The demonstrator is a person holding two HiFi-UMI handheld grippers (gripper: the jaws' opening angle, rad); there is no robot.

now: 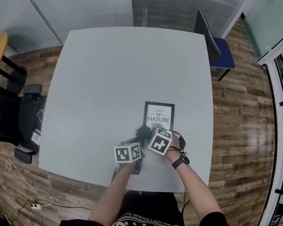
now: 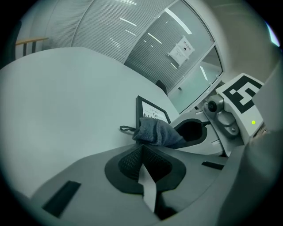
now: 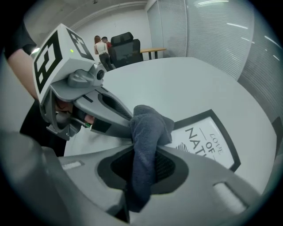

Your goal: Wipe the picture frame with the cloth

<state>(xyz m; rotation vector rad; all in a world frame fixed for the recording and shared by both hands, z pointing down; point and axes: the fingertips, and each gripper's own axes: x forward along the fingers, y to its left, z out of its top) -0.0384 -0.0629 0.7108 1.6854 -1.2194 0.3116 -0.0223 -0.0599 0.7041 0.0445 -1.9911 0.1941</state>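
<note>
right tool (image 3: 145,150) grips the grey cloth (image 3: 151,126) by the picture frame (image 3: 208,142); left tool (image 2: 142,148) clenched, empty.

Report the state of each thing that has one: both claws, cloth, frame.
Left claw: shut, empty.
Right claw: shut on the cloth.
Cloth: bunched, clamped in the right claw, at the frame's near edge; contact with the frame unclear.
Frame: lying flat on the table, face up.
</note>
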